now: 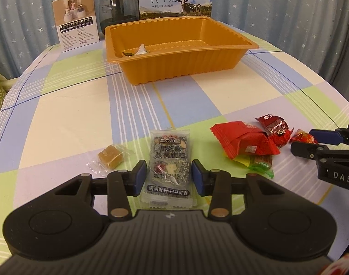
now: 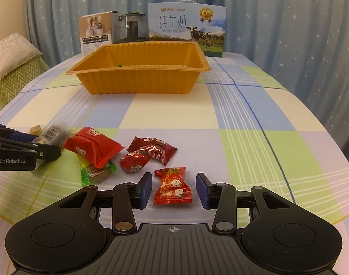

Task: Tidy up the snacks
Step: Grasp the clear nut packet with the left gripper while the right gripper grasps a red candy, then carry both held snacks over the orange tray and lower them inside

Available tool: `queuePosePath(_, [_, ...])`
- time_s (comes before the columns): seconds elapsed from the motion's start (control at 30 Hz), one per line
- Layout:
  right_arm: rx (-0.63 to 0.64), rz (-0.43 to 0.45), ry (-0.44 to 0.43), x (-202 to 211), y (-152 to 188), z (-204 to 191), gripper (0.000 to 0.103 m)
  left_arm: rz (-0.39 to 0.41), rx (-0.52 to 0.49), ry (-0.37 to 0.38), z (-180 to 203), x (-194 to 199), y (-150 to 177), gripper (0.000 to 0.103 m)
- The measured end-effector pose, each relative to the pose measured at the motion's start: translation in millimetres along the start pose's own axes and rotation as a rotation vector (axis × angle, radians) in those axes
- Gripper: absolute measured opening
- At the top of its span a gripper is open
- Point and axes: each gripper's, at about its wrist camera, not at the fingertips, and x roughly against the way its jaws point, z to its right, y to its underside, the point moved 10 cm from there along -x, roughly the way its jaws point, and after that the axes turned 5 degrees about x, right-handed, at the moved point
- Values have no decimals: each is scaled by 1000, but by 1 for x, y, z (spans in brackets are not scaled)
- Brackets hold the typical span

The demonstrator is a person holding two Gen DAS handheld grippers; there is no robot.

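Note:
My left gripper [image 1: 169, 176] is shut on a clear packet of dark sesame-walnut cake [image 1: 168, 160] that lies lengthwise between its blue pads on the checked tablecloth. An amber cube candy [image 1: 110, 158] in clear wrap lies just left of it. My right gripper [image 2: 174, 190] is open, and a red printed candy [image 2: 173, 188] lies between its pads with small gaps on both sides. Left of that candy lie a red packet [image 2: 94, 149], two dark red candies [image 2: 151, 151] and a green-wrapped candy [image 2: 98, 174]. The orange tray [image 1: 181, 68] stands further back with a wrapper or two [image 1: 137, 51] inside.
Behind the tray stand a milk carton box [image 2: 185, 27], a dark jar [image 2: 132, 27] and a white product box [image 2: 95, 32] against a starred blue curtain. A green cushioned seat [image 2: 16, 73] sits off the table's left edge. Bare tablecloth lies between the snacks and the tray.

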Motion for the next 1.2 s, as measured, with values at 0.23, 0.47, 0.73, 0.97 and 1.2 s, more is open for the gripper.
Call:
queuePosePath(0.23, [23, -9, 5, 7, 3, -5, 32, -7, 8, -26, 3, 2, 0, 35])
queuePosePath(0.47, [16, 16, 7, 13, 0, -9, 32, -13, 49, -28, 2, 8, 4, 34])
queuePosePath(0.73, [-10, 52, 8, 20, -10, -3, 32, -5, 84, -22, 0, 14, 2, 34])
queuePosePath(0.97, [-16, 87, 10, 25, -21, -1, 32, 29, 110, -10, 1, 24, -9, 34])
queuePosePath(1.2, [-4, 140, 0, 31, -42, -5, 32, 80, 126, -3, 2, 36, -30, 34])
